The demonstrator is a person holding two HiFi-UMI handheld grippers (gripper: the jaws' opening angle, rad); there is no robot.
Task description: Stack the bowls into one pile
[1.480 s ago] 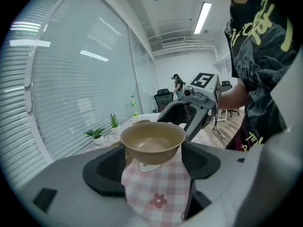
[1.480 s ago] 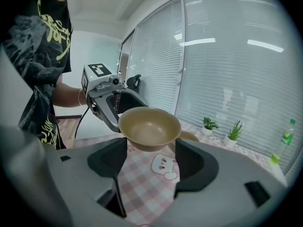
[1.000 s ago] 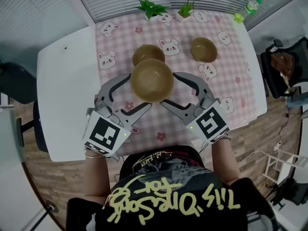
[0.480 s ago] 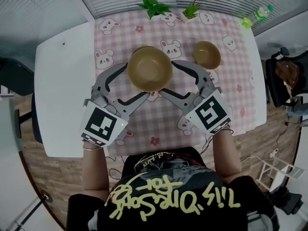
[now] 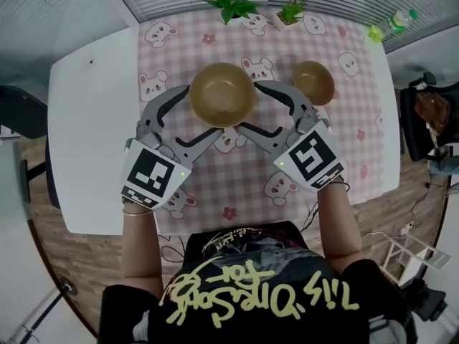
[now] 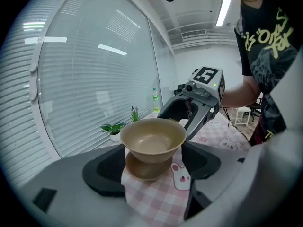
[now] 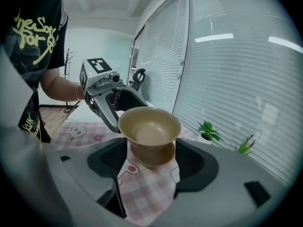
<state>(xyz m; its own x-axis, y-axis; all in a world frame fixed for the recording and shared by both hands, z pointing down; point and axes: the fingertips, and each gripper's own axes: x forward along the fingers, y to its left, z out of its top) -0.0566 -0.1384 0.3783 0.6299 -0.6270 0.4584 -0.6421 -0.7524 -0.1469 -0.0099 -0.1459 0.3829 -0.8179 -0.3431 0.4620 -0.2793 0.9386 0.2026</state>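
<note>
Jaws stood wide on both tools: the left gripper [image 5: 199, 113] and the right gripper [image 5: 252, 109] each clamped one side of a tan bowl [image 5: 221, 94] just above frame centre. It sat directly over a second bowl [image 6: 146, 167] on the pink checked cloth [image 5: 237, 185]; whether the two touched could not be told. A third bowl [image 5: 313, 82] stood at upper right, close beside the right gripper.

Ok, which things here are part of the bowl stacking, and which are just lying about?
Job: raised bowl, bowl beneath it, smaller bowl.
Lying about: leafy plant, grassy plant, bottle, tablecloth.
</note>
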